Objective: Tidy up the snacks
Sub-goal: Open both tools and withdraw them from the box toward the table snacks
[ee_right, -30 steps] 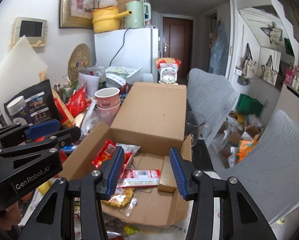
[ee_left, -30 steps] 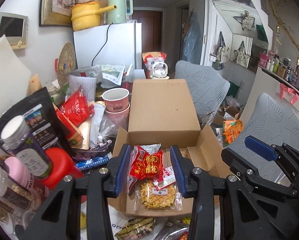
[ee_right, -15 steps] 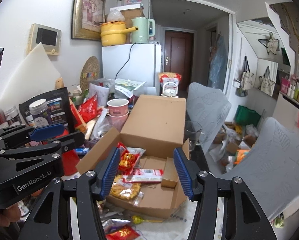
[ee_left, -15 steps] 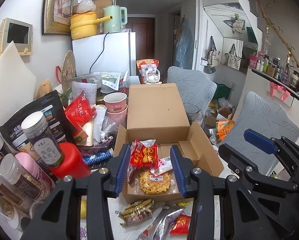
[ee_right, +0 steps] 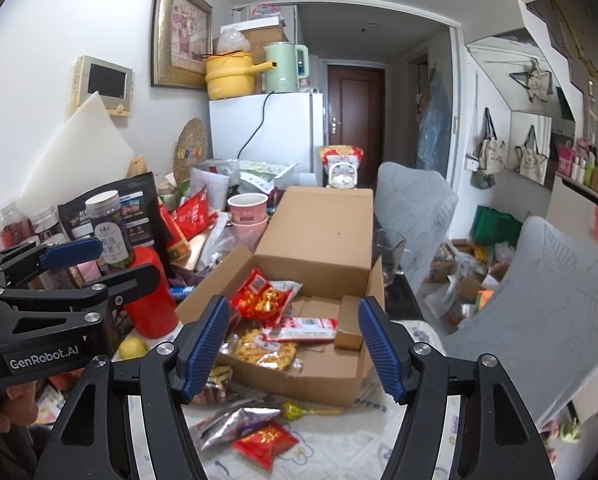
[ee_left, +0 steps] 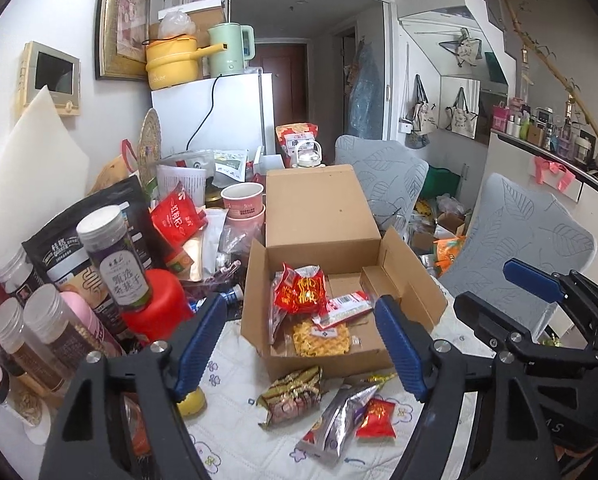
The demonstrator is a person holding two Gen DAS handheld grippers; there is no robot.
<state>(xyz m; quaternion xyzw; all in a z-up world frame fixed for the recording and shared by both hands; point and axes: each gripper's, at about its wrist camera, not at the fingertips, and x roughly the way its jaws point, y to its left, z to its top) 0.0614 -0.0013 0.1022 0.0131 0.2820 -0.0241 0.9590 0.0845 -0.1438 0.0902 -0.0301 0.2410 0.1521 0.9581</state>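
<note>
Even, soft indoor light, no harsh shadows; the hallway behind is dim. Edges bow and darken; everything looks fairly sharp.

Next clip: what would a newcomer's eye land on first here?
Probably the open brown cardboard box at the table's centre, holding a shiny red snack packet and a clear bag of yellow crackers. Next, loose wrapped snacks on the white floral tablecloth in front of it, including a small red packet. A tall red plastic container stands out in the clutter at left.
</note>
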